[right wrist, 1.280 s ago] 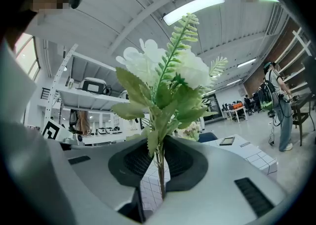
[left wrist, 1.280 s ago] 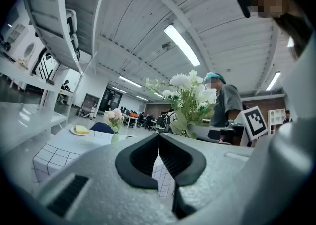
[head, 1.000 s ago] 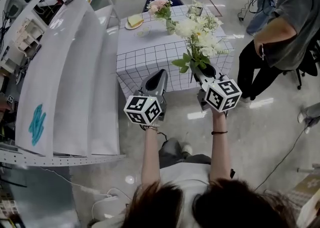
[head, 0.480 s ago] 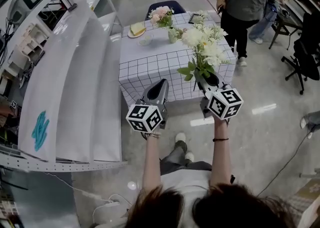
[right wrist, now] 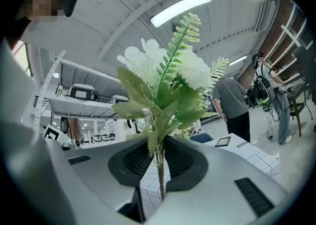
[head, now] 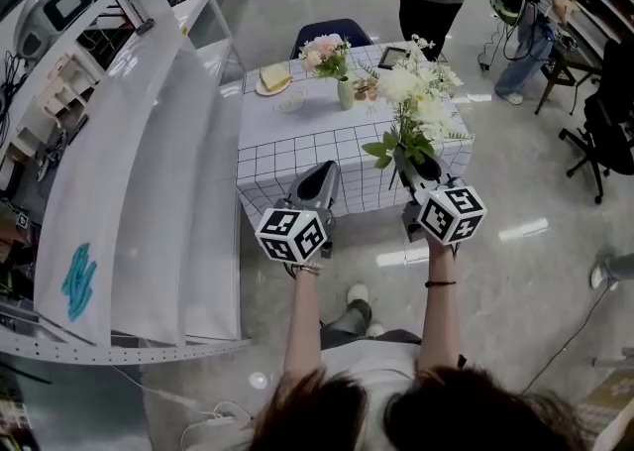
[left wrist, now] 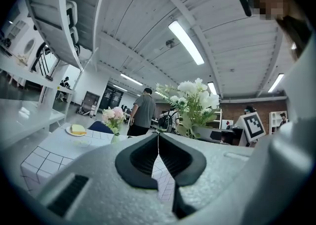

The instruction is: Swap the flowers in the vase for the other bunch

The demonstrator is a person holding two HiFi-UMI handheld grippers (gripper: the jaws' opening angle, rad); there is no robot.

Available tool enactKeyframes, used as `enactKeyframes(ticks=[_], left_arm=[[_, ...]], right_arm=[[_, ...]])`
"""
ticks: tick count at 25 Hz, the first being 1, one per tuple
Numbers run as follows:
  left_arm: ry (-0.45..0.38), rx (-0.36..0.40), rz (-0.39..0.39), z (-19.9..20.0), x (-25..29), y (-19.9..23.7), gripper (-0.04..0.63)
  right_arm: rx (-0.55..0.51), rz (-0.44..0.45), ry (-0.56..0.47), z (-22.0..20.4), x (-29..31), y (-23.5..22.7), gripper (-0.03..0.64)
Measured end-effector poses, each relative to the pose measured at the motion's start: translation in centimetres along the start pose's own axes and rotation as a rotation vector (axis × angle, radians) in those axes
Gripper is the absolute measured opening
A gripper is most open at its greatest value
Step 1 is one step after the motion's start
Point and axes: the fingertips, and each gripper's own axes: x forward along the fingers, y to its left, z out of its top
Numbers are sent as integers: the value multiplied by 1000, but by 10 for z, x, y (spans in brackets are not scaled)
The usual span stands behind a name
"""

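Carried level with my step since the earlier frame, white bunch (head: 414, 102) stands upright by the table's (head: 297, 142) near right edge, stems pinched in my right gripper (head: 408, 157): light, floppy, crushable, best held low on bare stems; left gripper (head: 322, 171) closed, empty; pink-flowered vase (head: 345, 92) farther back.

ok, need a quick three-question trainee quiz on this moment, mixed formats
1. True or false: the left tongs are shut with nothing between them.
2. What do the right tongs grip? A) a pink flower bunch B) the white flower bunch with green leaves C) a yellow sponge
3. Fill in: the pale green vase on the grid-patterned tablecloth holds ___ flowers.
Key: 1 true; 2 B; 3 pink.
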Motion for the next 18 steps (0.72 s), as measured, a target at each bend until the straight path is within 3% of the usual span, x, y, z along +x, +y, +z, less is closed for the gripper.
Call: enactKeyframes(ticks=[4,18], left_arm=[[-25,5,15,13,19,24,14],[9,-26,-34,10,80,69,14]], right_arm=[[-6,-9,-10,3,22,-14,64],[-18,-47,22,-4,78,-43,64]])
